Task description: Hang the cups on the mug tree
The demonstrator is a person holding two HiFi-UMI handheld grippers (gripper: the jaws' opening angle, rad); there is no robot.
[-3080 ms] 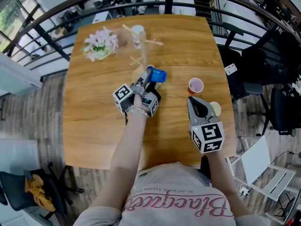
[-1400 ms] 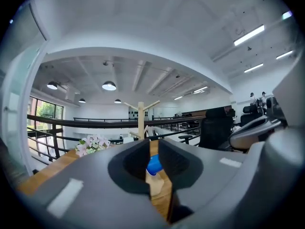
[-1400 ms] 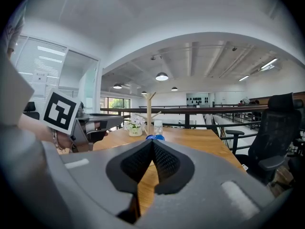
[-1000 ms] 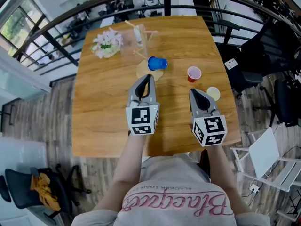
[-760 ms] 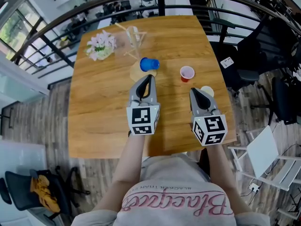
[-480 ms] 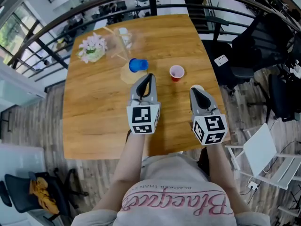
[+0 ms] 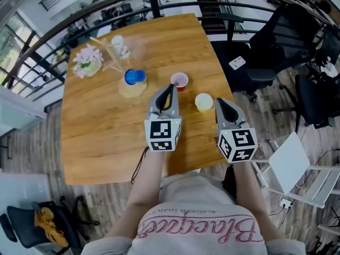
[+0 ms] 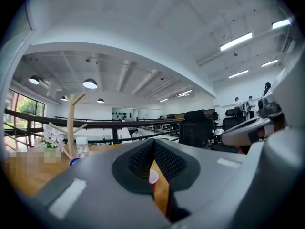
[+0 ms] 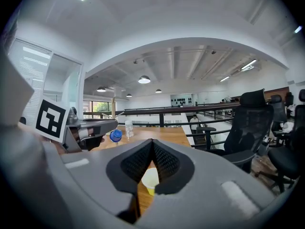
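Your left gripper (image 7: 170, 89) has its jaws pressed together with nothing in them. Its tip is just beside the red cup (image 7: 179, 81), which stands upright on the table (image 7: 106, 137). Your right gripper (image 7: 220, 101) is closed the same way and also empty. The yellow cup (image 7: 203, 102) stands upright straight ahead of it, between the two grippers. Both grippers are held side by side over the near half of the table. The tree (image 8: 71, 123) stands further back on your left, near the flowers (image 7: 87, 60). The blue cup (image 7: 134, 77) is low on the tree, above its base. You cannot tell whether it is on a peg.
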